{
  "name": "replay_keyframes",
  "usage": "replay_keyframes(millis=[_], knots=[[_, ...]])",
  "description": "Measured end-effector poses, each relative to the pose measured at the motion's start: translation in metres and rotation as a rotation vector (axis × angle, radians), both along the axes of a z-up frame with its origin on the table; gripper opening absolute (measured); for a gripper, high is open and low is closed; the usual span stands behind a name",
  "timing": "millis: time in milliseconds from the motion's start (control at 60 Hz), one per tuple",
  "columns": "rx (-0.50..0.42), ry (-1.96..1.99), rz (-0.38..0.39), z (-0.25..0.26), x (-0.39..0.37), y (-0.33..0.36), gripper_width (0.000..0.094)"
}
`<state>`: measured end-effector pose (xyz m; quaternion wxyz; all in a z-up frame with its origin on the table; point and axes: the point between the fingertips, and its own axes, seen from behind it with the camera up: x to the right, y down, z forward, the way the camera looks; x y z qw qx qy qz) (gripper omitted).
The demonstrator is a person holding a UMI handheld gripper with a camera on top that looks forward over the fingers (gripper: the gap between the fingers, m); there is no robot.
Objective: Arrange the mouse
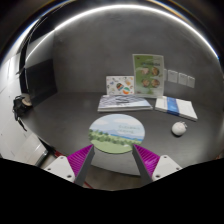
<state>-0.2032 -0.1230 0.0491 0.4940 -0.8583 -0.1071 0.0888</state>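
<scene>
A small white mouse (pixel 179 128) lies on the grey table (pixel 60 115), to the right of a round mouse mat (pixel 117 133) printed with a landscape. My gripper (pixel 113 158) is open and empty, held above the table. The mat's near edge lies just ahead of and between the fingers, whose magenta pads (pixel 80 158) face each other across a wide gap. The mouse sits beyond and to the right of the right finger, apart from it.
At the back of the table lie a keyboard or papers (pixel 125 102), a white booklet with a blue strip (pixel 176 106), and upright printed cards (pixel 148 74). A dark monitor (pixel 40 77) stands at the left, with a dark object (pixel 20 105) near it.
</scene>
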Motion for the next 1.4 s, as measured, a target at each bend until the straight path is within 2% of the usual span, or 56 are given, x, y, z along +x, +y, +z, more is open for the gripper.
replay_keyframes(millis=[133, 250, 333, 483, 650, 767, 867, 900, 933, 983, 1167, 1250, 1400], knots=[[0.010, -0.030, -0.067, -0.003, 0.056, 0.016, 0.0818], [0.036, -0.105, -0.104, -0.007, 0.139, 0.038, 0.0816], [0.049, -0.111, -0.102, -0.015, 0.181, 0.062, 0.0811], [-0.012, -0.071, -0.096, -0.036, 0.233, 0.107, 0.0813], [-0.102, -0.061, -0.059, -0.062, 0.246, 0.146, 0.0823], [-0.087, -0.048, -0.048, -0.062, 0.238, 0.181, 0.0825], [-0.090, -0.045, -0.070, -0.061, 0.232, 0.206, 0.0815], [-0.091, -0.041, -0.087, -0.061, 0.231, 0.212, 0.0842], [-0.088, -0.044, -0.107, -0.061, 0.231, 0.216, 0.0755], [-0.083, -0.039, -0.134, -0.059, 0.231, 0.220, 0.0544], [-0.077, -0.022, -0.204, -0.051, 0.234, 0.219, 0.0412], [0.016, -0.048, -0.227, -0.012, 0.221, 0.217, 0.0402], [0.150, -0.022, -0.161, 0.062, 0.111, 0.194, 0.0399]])
